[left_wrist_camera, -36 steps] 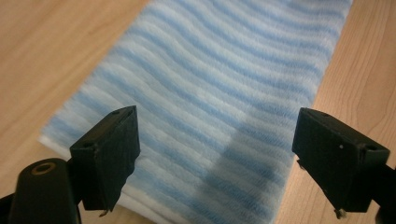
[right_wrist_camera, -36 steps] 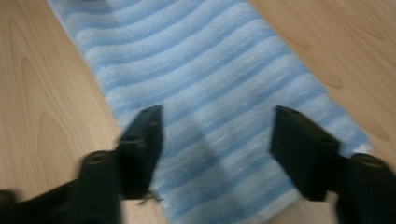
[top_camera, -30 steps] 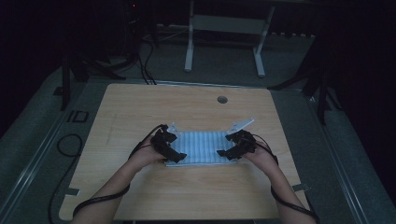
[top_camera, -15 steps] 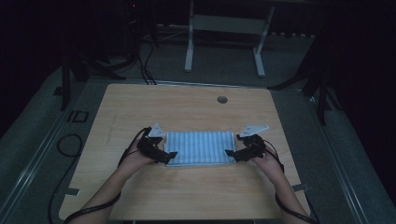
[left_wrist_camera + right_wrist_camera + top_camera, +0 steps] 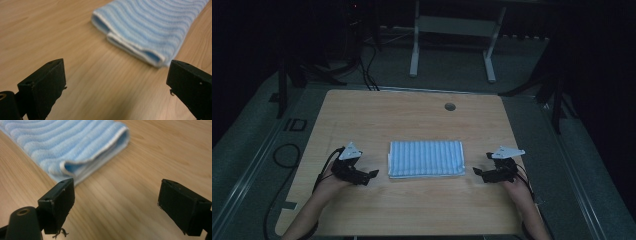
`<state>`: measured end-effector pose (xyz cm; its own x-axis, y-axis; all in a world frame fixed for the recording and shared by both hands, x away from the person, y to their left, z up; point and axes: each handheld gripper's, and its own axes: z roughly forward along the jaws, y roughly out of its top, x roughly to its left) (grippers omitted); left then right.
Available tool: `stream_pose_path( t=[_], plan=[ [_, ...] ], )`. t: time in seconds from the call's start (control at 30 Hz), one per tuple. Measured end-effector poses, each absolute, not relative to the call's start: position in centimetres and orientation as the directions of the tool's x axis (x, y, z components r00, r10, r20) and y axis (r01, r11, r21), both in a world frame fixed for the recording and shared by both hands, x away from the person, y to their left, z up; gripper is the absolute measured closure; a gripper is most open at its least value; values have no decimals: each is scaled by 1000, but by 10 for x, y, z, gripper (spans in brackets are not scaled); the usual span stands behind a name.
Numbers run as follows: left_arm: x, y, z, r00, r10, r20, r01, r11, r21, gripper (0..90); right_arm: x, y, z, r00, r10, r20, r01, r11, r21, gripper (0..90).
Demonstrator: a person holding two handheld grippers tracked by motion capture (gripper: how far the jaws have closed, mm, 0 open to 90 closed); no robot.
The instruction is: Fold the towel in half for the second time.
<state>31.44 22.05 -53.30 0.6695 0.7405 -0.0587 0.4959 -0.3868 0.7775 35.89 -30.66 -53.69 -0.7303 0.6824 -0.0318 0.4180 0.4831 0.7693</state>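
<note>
While both claws gape empty, folded towel [image 5: 426, 158] lies between on table [image 5: 412, 115].

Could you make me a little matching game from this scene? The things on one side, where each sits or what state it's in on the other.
Things:
1. folded striped towel
2. left claw
3. right claw
4. round hole

Descriptions:
A. open, right of the towel
B. far part of the tabletop
C. flat, mid-table
D. open, left of the towel

Pairs: 1-C, 2-D, 3-A, 4-B
</note>
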Motion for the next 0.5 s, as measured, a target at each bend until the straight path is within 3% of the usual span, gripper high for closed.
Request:
stream_pose_path(
  t=[0.5],
  plan=[
    [290, 269, -546, 561, 824, -83, 533, -283, 797, 27, 333, -351, -544, -583, 812, -33, 457, 361, 813, 138]
  ],
)
